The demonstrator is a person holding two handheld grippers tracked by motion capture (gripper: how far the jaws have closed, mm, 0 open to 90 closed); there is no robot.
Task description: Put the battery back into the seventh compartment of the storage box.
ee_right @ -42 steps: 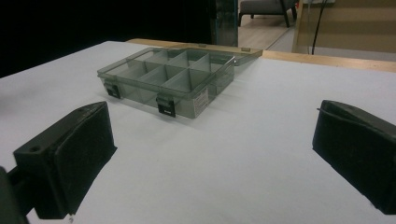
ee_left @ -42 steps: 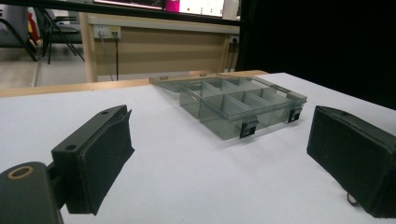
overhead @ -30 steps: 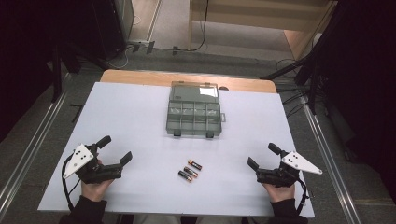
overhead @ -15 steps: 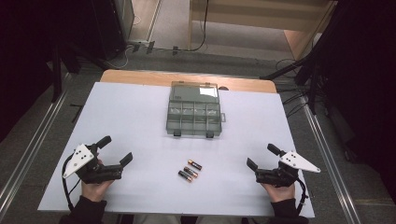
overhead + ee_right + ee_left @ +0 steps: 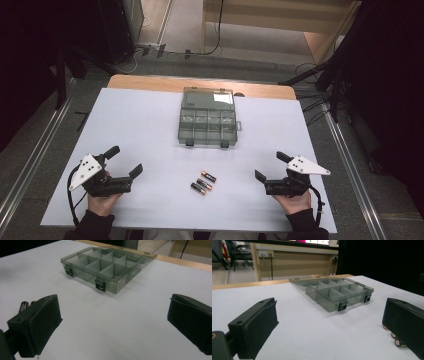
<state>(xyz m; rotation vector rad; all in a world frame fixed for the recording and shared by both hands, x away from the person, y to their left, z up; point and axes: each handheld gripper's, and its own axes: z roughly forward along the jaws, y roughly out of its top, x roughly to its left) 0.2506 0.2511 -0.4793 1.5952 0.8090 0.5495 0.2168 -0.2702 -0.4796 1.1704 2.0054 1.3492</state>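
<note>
Black batteries [image 5: 202, 182] side by side, long axes diagonal, both grippers' jaws spread wide, holding nothing

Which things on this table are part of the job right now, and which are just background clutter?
Part of the job:
- batteries, three lying loose between the grippers
- compartment box, clear, latches facing the person
- left gripper and right gripper, both open, holding nothing

Just lying about:
- cables on the floor beyond the table
- wooden desk at the back

Translucent grey plastic box [image 5: 207, 119], matt white table [image 5: 150, 130], matt black jaws
</note>
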